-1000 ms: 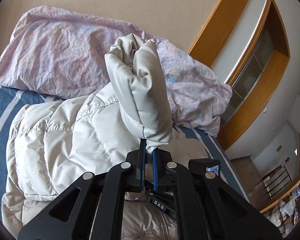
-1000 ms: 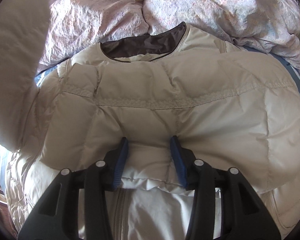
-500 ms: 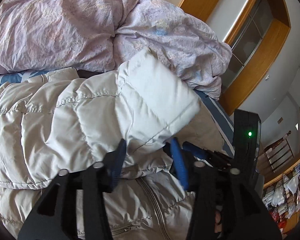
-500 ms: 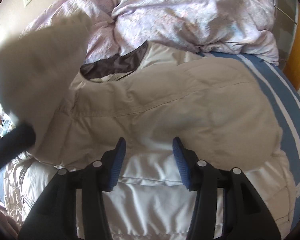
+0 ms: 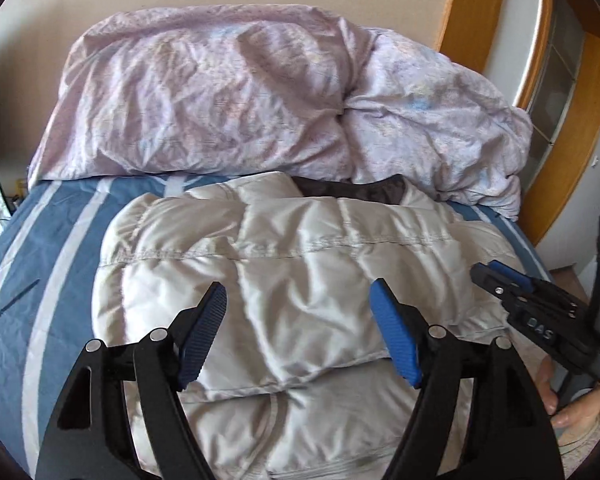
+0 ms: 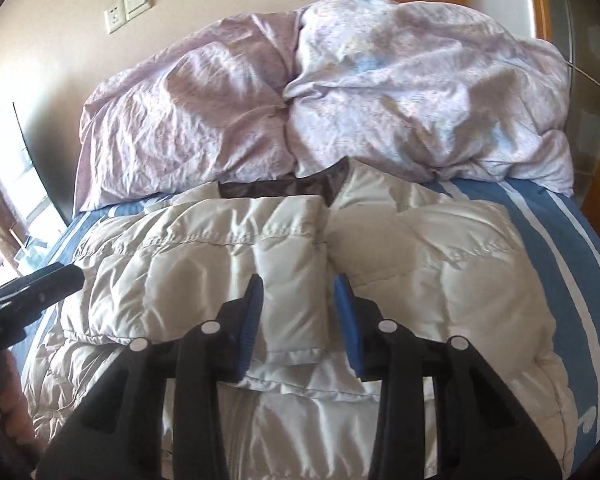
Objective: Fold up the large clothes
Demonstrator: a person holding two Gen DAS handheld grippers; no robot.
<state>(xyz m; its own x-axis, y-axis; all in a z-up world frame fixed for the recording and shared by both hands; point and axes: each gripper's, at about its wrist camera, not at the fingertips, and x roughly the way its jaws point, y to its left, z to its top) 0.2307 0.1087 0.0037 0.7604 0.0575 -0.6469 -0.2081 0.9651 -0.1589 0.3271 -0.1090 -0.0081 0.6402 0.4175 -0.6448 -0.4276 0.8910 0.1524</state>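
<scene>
The puffer jacket (image 5: 300, 280) lies flat on the bed (image 5: 52, 248), its long axis running from the near edge toward the head of the bed; the collar, with its dark brown lining (image 6: 284, 190), points away toward the crumpled lilac duvet (image 6: 340, 92) and just about touches it; the hem end sits nearest the tongs and runs out of sight under them. It is a pale, silvery-beige quilted thing, shiny where the window light catches it, puffed into broad panels by stitched seams; both sleeves are folded in across the chest, the two folded edges meeting beside each other along a crease down the middle, and a zip line shows below them near the bottom of each view.

The left tongs (image 5: 298, 332) hover over the folded sleeve panel with the blue-padded fingers (image 5: 396, 340) spread wide and nothing between them; the right tongs (image 6: 298, 320) are likewise parted, more narrowly, straddling the end of a folded sleeve cuff, though whether the pads actually press the fabric I cannot quite tell from this angle. Each tool shows at the edge of the other's view, the right one held in a bare hand (image 5: 568, 404).

The bed wears a blue sheet with white stripes; a wall socket and switch (image 6: 128, 6) sit above the duvet.
</scene>
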